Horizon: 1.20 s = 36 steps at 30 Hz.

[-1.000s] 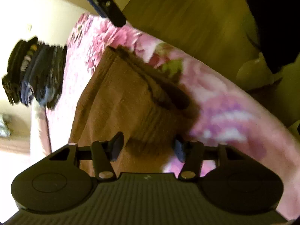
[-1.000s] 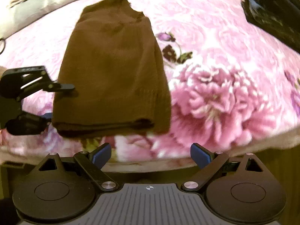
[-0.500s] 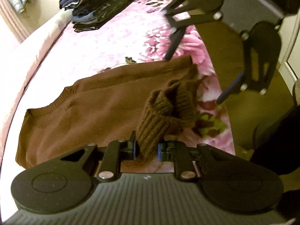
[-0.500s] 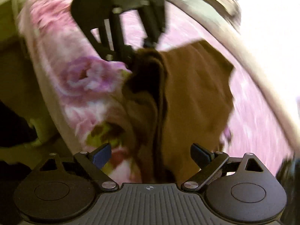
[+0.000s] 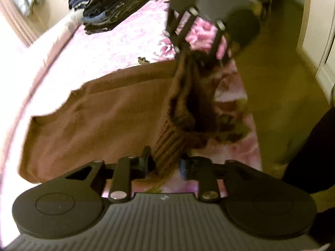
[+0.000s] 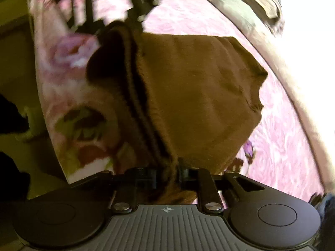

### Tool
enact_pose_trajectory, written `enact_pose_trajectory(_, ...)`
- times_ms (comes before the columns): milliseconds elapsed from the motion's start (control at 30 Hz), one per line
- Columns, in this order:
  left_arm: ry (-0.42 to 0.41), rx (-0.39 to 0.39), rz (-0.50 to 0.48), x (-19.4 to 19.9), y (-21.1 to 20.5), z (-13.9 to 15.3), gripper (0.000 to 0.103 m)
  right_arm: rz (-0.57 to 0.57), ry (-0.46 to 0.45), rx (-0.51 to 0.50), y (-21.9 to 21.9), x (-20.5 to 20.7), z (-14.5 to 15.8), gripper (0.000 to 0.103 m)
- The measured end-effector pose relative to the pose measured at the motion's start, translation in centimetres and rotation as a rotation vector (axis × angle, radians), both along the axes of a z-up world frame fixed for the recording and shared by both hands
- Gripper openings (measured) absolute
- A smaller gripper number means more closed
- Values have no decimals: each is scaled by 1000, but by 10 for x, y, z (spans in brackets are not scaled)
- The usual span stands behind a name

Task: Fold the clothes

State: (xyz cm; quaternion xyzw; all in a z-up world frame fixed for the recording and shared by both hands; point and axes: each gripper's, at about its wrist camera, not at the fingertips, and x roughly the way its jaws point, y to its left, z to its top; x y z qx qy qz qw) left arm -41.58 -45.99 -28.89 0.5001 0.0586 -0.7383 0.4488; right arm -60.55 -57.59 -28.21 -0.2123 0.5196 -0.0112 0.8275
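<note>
Right tongs (image 6: 167,174) were wide open half a second ago, have just been closing, now clamp the sweater's (image 5: 100,121) hem corner. Left tongs (image 5: 165,164) have just been opening slightly, ribbed hem corner still pinched. Brown knit sweater lies flat on the floral bed (image 5: 129,41), hem edge lifted between both tongs. Dark folded stack (image 5: 108,6) sits further back.

right tongs (image 6: 167,175): just closed on sweater (image 6: 188,96) hem | hem lifted
</note>
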Motion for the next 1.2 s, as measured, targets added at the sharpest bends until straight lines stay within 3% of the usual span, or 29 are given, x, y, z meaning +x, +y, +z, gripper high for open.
enact_pose_trajectory(100, -33, -2, 7, -8, 4, -3, 18, -21, 17, 27, -2, 7, 11, 13)
enact_pose_trajectory(233, -2, 13, 6, -9, 5, 7, 13, -18, 37, 43, 2, 2, 26, 13)
enact_pose_trajectory(400, 116, 85, -22, -14, 20, 38, 12, 4, 91, 99, 12, -16, 57, 12)
enact_pose_trajectory(600, 297, 196, 9, -41, 54, 79, 12, 46, 198, 213, 36, -49, 104, 12)
enact_pose_trajectory(767, 448, 205, 180, -36, 63, 113, 12, 95, 206, 225, 32, -50, 148, 12)
enact_pose_trajectory(967, 616, 95, 483, 38, 29, 144, 13, 131, 131, 129, -13, 9, 184, 12)
enact_pose_trajectory(1100, 685, 81, 642, 98, -2, 138, 13, 134, 98, 80, -46, 70, 185, 12)
enact_pose_trajectory(1200, 751, 115, 739, 139, -25, 115, 13, 123, 107, 75, -70, 122, 167, 13)
